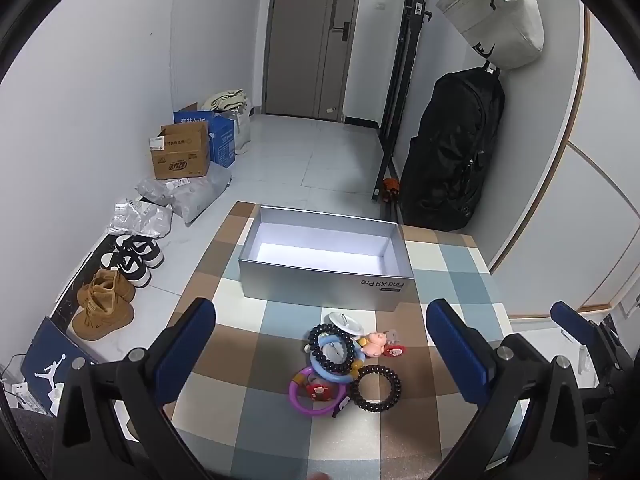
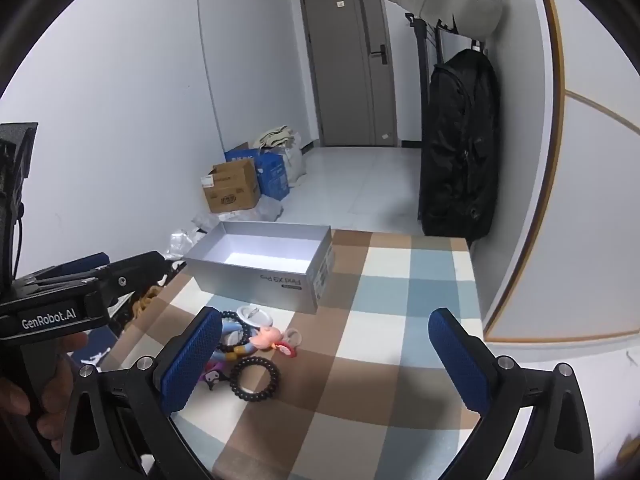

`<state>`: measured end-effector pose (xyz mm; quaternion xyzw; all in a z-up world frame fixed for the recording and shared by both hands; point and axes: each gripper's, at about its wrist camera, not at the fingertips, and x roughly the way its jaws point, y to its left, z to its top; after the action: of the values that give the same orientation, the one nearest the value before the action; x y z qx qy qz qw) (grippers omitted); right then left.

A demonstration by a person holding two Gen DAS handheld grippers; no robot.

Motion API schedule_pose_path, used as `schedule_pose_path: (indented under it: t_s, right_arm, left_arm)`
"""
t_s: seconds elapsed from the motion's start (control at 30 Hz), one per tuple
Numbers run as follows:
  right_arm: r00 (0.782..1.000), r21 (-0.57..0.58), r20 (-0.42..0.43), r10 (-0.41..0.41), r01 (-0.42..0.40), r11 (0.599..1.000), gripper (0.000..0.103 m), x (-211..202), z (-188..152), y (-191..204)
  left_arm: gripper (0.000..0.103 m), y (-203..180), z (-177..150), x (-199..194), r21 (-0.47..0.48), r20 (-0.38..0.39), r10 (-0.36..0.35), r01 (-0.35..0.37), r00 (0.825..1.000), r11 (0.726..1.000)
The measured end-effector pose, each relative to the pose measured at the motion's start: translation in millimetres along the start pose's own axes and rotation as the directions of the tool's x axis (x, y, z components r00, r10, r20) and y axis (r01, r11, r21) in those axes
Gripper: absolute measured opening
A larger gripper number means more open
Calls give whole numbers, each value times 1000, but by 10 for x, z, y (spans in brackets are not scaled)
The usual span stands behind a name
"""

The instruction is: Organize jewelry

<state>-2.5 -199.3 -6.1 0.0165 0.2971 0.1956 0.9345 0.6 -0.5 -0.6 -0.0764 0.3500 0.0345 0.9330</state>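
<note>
An entryway holds a checked desk (image 1: 448, 264). Left tongs (image 1: 320, 344) and right tongs (image 2: 326, 354) stand wide, empty. The jewelry pile (image 1: 340, 364) lies between the left tongs, before the open box (image 1: 320, 284). Bead bracelets (image 1: 376, 388) likely light, flexible, prone to roll; grip across one rim.

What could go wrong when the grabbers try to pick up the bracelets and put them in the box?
1. The jewelry pile is tangled: the blue ring overlaps the purple ring and a black bead bracelet, so lifting one might drag others along.
2. The small red charm may slip from the wide-open left gripper.
3. The silver box looks light; a bump might slide it.
</note>
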Motion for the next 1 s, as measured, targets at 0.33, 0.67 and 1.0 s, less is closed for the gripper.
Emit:
schedule_pose_path:
  t_s: [0.33, 0.67, 1.0]
  right_arm:
    - [1000, -5, 6, 5, -5, 1000, 103, 14, 10, 2]
    - [1000, -2, 10, 7, -7, 1000, 103, 6, 3, 19]
    - [1000, 11, 9, 11, -11, 1000, 103, 23, 9, 27]
  left_arm:
    - [102, 29, 2, 11, -18, 13, -16, 16, 1000, 1000]
    - [102, -1, -8, -11, 5, 18, -26, 26, 1000, 1000]
    - [102, -11, -6, -25, 9, 22, -31, 31, 999, 999]
